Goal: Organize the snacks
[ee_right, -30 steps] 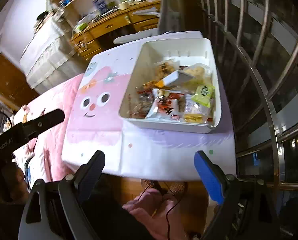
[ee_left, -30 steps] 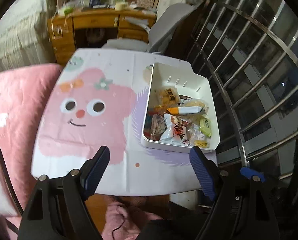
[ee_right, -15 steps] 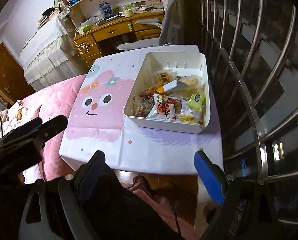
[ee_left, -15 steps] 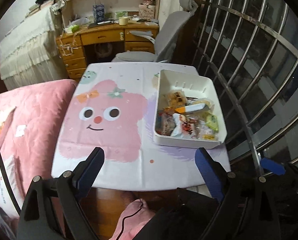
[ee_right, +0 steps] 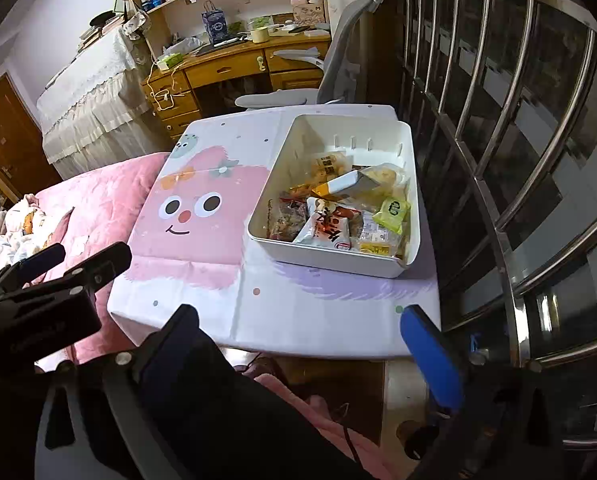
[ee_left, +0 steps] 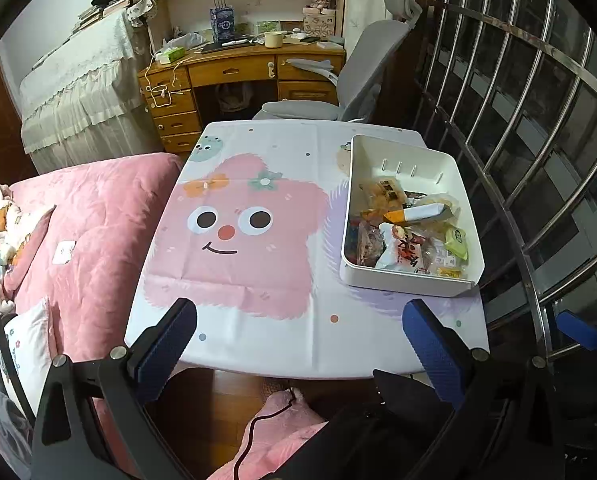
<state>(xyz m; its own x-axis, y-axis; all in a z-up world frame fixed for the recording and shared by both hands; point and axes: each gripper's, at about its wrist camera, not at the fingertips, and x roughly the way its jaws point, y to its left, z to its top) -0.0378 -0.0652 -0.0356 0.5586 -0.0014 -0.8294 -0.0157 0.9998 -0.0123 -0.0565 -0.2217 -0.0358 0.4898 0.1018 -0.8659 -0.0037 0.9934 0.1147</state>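
The left gripper (ee_left: 298,336) is hanging over the near edge of the table (ee_left: 282,344), its jaws opening wide with nothing between them. The right gripper (ee_right: 298,344) is doing the same beside it, jaws opening and empty, also above the near edge. Neither is touching anything.

The snacks (ee_right: 338,208) are all lying in the white bin (ee_right: 330,258), which is sitting on the right side of the table, close to the metal window bars (ee_right: 498,160). The packets are heaped loosely in the near half of the bin: a white and red bag (ee_right: 328,226) is leaning on the near wall, a small green packet (ee_right: 394,212) is resting toward the right wall, and an orange and white packet (ee_right: 340,182) is lying across the heap. The cartoon tablecloth (ee_left: 234,240) to the left of the bin is carrying nothing, so the sorting itself looks finished or close to it.

From here the risks seem small but real. The bin is standing near the table's right edge, so a nudge from a gripper reaching in could be pushing it toward the bars or off the side. The cloth is draping over the edge and could be snagging on a finger and dragging the bin along. The packets are slick and overlapping, so a grab at one could be pinching two or flipping a neighbour out over the low wall
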